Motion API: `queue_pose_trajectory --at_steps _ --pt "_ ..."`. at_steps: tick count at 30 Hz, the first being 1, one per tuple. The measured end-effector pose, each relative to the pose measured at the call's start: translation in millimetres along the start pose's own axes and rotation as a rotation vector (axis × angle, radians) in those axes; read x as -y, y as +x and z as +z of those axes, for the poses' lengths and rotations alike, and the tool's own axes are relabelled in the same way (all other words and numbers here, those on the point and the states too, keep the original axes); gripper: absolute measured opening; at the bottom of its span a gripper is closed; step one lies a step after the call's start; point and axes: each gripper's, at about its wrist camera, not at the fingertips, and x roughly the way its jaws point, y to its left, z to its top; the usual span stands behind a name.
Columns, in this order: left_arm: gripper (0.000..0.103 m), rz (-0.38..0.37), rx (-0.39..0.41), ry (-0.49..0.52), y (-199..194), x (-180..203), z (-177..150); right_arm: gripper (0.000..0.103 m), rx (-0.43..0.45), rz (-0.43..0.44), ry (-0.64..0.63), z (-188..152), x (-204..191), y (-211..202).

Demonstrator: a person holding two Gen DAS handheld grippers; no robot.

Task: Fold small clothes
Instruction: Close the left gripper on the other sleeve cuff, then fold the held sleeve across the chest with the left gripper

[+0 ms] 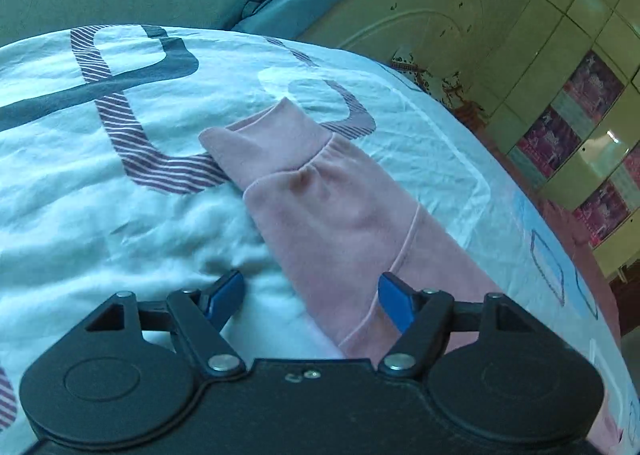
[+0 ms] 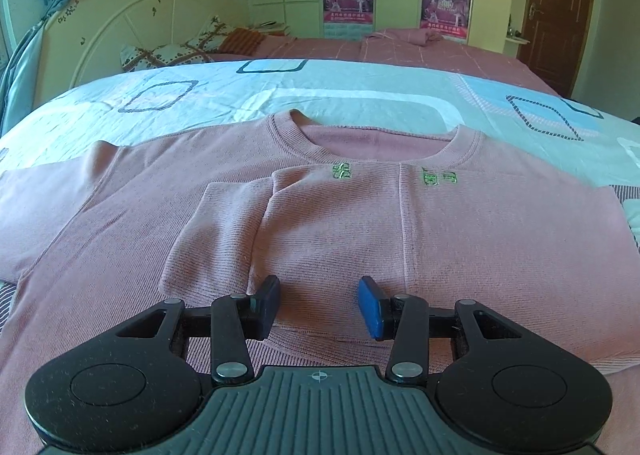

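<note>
Both tools gape, seemingly empty — above the pink shirt on the bedspread.

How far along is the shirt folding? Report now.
Done: one sleeve lies folded across the pink shirt. In hand: nothing yet; the left claw hangs open over the other sleeve, still stretched out on the bedsheet. Left: fold it in, then the body.
</note>
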Motion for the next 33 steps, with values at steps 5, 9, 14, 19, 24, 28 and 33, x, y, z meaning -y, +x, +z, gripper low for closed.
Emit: queue_pose_trajectory --at_steps 5,9,14,19,24,28,33 --pt "0.035 -0.003 0.045 -0.036 18 0 11 0.043 0.004 -0.002 0.008 0 1 -1" --pt "0.007 0.009 0.065 -0.041 23 -1 14 0.043 0.002 0.004 0.033 2 3 -2" --pt "0.004 -0.051 0.115 0.061 3 28 12 0.043 0.038 0.004 0.077 6 9 -10" --pt "0.004 -0.252 0.134 0.262 -40 107 -11 0.043 0.0 -0.002 0.057 4 11 -3" --pt "0.004 -0.494 0.086 0.477 -80 206 -73 0.043 0.05 0.045 0.13 9 27 -23" --pt "0.004 -0.664 0.004 0.636 -97 275 -146 0.043 0.073 0.044 0.167 8 50 -42" --pt "0.004 -0.732 -0.101 0.817 -87 327 -241 0.044 0.084 0.019 0.222 -2 90 -66"
